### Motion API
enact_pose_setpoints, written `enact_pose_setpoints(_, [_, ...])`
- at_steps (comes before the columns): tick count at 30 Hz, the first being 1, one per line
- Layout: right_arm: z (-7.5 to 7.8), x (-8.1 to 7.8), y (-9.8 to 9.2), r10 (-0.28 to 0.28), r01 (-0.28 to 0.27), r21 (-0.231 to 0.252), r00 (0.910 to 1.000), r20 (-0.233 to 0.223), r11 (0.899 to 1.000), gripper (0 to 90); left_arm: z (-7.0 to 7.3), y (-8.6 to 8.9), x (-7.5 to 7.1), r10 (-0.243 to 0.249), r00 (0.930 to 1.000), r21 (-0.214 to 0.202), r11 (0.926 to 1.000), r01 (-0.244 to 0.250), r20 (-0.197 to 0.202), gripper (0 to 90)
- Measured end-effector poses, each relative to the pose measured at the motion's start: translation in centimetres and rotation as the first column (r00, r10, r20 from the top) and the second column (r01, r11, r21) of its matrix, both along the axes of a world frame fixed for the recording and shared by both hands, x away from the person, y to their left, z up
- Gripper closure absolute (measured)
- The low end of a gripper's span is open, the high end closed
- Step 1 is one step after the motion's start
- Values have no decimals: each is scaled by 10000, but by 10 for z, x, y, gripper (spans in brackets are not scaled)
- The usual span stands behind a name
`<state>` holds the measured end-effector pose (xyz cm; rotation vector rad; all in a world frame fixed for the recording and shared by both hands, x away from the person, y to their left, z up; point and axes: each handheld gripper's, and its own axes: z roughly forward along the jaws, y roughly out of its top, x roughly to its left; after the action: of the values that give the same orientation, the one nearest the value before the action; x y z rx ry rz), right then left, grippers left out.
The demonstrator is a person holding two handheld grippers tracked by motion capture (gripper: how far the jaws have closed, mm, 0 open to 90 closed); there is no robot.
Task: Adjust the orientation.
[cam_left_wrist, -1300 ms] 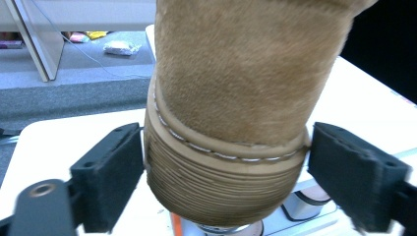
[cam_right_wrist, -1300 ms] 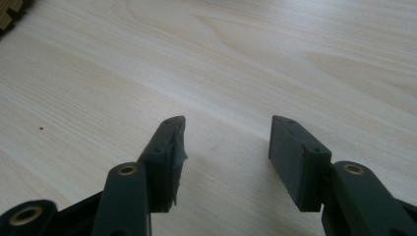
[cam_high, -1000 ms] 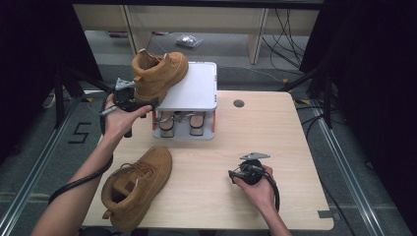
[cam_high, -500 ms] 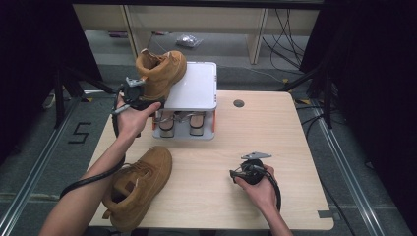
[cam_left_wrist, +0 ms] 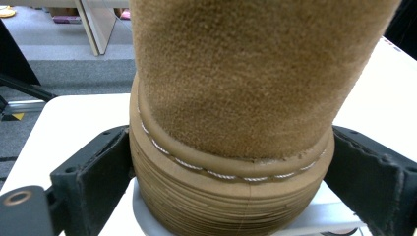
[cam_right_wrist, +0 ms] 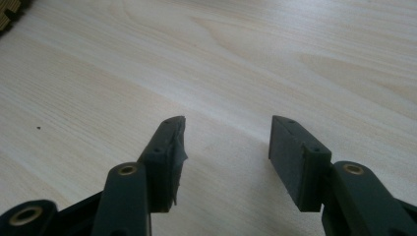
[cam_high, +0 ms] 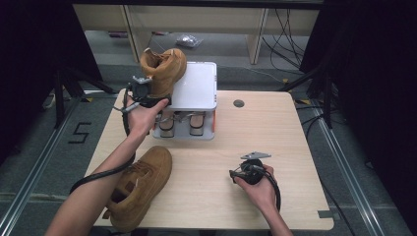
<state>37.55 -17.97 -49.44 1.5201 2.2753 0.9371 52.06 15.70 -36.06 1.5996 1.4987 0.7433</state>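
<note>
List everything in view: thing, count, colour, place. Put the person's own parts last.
held boot: 1, tan suede, heel clamped, over the rack's left end.
second boot: 1, tan, lying on the table's near left.
shoe rack: 1, white top, far middle of table; what sits on its lower shelf is unclear.
table: 1, pale wood, with a round hole.
left gripper: 1, black, shut on the boot's heel.
right gripper: 1, black, open, low over the bare table.
forearms: 2, entering from the bottom.

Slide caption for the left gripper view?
Left tool clamps the tan suede boot by its layered heel above the white shoe rack.
</note>
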Motion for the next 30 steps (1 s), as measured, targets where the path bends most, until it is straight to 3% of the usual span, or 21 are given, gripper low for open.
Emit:
enact_pose_setpoints(7, [0, 0, -1, 173, -173, -92, 9998, 73, 9998, 483, -1, -2, 1, 5, 10000, -38, 10000, -4, 51, 64])
enact_pose_setpoints(9, [0, -1, -1, -42, 42, -2, 9998, -175, 10000, 483, -1, -1, 1, -94, 9999, -115, 9999, 95, 79, 64])
enact_pose_setpoints(11, [0, 1, -2, 137, -137, -115, 9999, 26, 9998, 482, -2, 3, 0, -356, 9993, -218, 9991, 358, 120, 66])
enact_pose_setpoints(15, [-1, 1, -2, 129, -129, -122, 9999, 3, 9998, 480, -1, 8, -5, -717, 9972, -161, 9973, 721, 230, 81])
enact_pose_setpoints(20, [-3, 1, -1, 44, -43, -150, 10000, 16, 9999, 480, 3, 10, -11, -789, 9964, -138, 9967, 794, 315, 134])
enact_pose_setpoints(21, [-2, 0, 0, 118, -120, -87, 9997, -199, 9999, 479, 4, 11, -12, -841, 9959, -101, 9964, 845, 323, 141])
enact_pose_setpoints(22, [-3, 1, 0, 139, -138, -107, 9999, 14, 9998, 479, 4, 11, -12, -841, 9959, -101, 9964, 845, 323, 146])
enact_pose_setpoints(30, [-3, 0, 0, 164, -165, -165, 9999, -49, 9997, 479, 6, 10, -15, -913, 9953, -393, 9949, 926, 317, 167])
